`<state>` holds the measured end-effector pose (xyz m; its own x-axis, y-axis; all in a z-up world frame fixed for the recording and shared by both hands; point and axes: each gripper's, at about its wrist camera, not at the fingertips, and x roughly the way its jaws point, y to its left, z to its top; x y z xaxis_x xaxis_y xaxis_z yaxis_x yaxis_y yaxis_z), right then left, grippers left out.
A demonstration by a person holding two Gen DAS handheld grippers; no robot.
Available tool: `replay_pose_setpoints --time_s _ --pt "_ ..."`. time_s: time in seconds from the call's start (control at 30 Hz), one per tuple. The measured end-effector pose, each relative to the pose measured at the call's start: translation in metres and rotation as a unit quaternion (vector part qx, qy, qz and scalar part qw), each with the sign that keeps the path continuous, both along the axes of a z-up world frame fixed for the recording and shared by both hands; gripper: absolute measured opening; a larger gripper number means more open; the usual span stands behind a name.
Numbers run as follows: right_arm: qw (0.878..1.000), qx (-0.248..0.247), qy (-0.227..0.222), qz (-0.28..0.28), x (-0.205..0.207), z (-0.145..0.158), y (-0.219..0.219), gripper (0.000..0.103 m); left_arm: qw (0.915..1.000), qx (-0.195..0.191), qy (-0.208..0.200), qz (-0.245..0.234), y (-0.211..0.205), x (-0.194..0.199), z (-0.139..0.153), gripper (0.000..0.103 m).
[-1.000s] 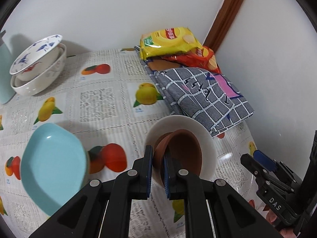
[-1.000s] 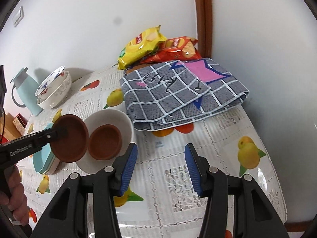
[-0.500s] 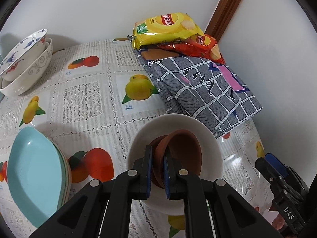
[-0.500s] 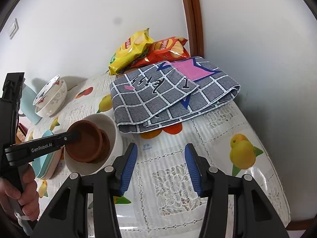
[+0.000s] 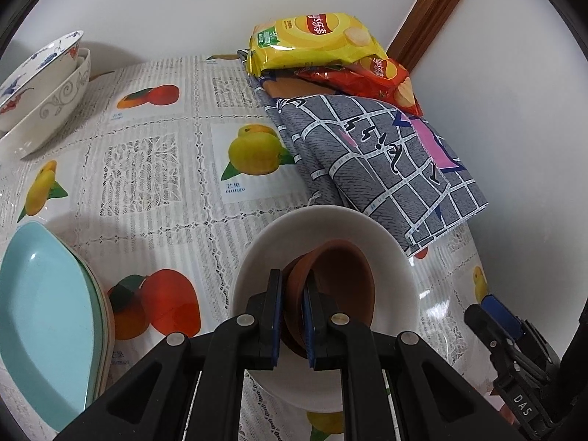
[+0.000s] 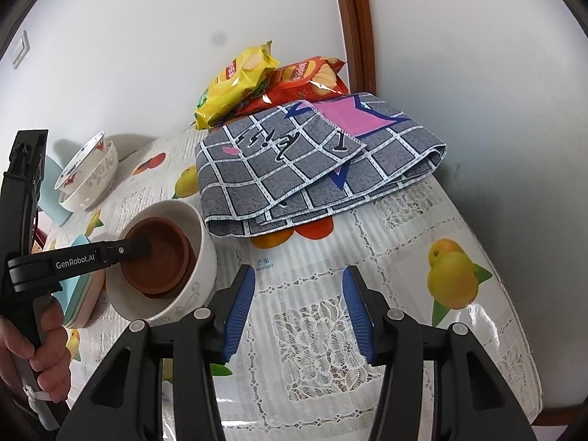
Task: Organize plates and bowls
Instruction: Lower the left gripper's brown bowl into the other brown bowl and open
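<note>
My left gripper (image 5: 292, 290) is shut on the rim of a brown bowl (image 5: 338, 286). That bowl rests nested in a second brown bowl (image 6: 187, 257), and both lie inside a large white bowl (image 5: 397, 257). In the right wrist view the left gripper (image 6: 141, 248) reaches in from the left, held by a hand (image 6: 44, 345). My right gripper (image 6: 297, 301) stands open over the tablecloth, to the right of the white bowl (image 6: 198, 268), with nothing between its fingers. A stack of light-blue plates (image 5: 44, 316) lies left of the white bowl.
Two patterned white bowls (image 5: 40, 88) stand nested at the far left by the wall. A folded grey checked cloth (image 6: 312, 161) and chip bags (image 5: 316, 42) fill the back right corner. The fruit-print tablecloth (image 5: 154, 161) ends at a rounded edge (image 6: 522, 338) on the right.
The left gripper has come down and forward with the brown bowl, from beside the white bowl into it, onto the other brown bowl. The right gripper has hardly shifted.
</note>
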<state>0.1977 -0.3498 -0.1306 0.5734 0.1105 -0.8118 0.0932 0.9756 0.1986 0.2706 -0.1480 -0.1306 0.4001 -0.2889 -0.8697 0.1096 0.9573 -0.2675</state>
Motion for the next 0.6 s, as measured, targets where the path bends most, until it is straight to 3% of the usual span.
replay_pose_setpoints --time_s 0.37,0.6 --pt "1.0 -0.003 0.001 0.002 -0.002 0.003 0.003 0.049 0.9998 0.011 0.008 -0.015 0.0 -0.002 0.001 0.013" --pt "1.0 -0.008 0.001 0.009 -0.004 0.01 0.01 0.049 0.9997 0.015 -0.012 -0.018 0.003 -0.012 0.016 0.027"
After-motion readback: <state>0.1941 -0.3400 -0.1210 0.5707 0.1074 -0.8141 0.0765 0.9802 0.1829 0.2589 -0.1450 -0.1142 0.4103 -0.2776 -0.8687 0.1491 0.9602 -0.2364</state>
